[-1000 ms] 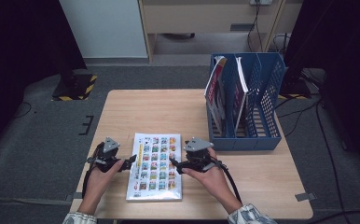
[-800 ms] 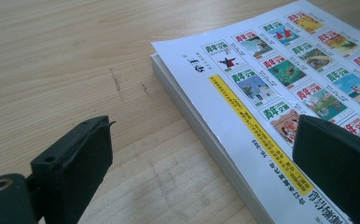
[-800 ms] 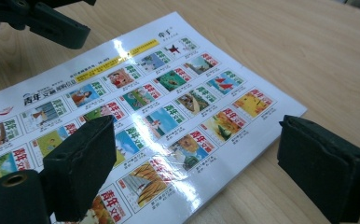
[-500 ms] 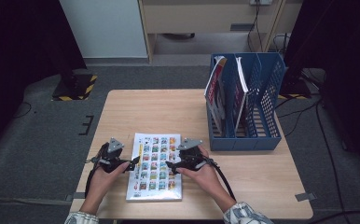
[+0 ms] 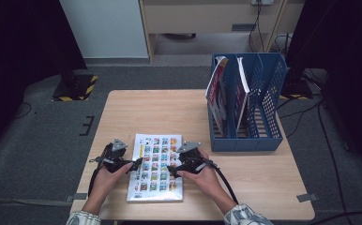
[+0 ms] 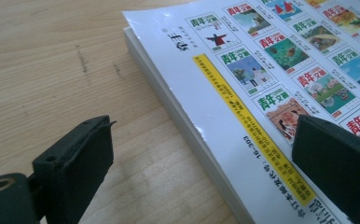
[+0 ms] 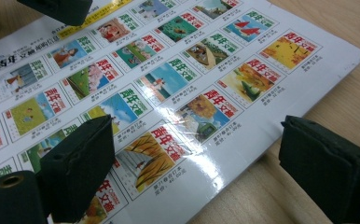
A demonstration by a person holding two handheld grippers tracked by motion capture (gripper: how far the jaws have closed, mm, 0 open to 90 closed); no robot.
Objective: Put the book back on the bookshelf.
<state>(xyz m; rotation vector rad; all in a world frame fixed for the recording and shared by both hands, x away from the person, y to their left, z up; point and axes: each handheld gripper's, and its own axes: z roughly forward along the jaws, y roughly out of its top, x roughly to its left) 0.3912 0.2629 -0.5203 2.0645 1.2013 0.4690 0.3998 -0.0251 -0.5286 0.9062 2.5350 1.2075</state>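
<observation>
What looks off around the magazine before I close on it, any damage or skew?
Nothing serious. The magazine lies flat and fairly square on the table. A small nick shows on its cover edge near the left gripper. Both the left gripper and the right gripper straddle opposite edges, open.

Bright table, dark surround; magazine [image 7: 169,116] glare, perhaps overhead light

Wooden table [image 5: 169,112] with magazine [image 5: 156,166] and blue file rack [image 5: 254,136]
</observation>
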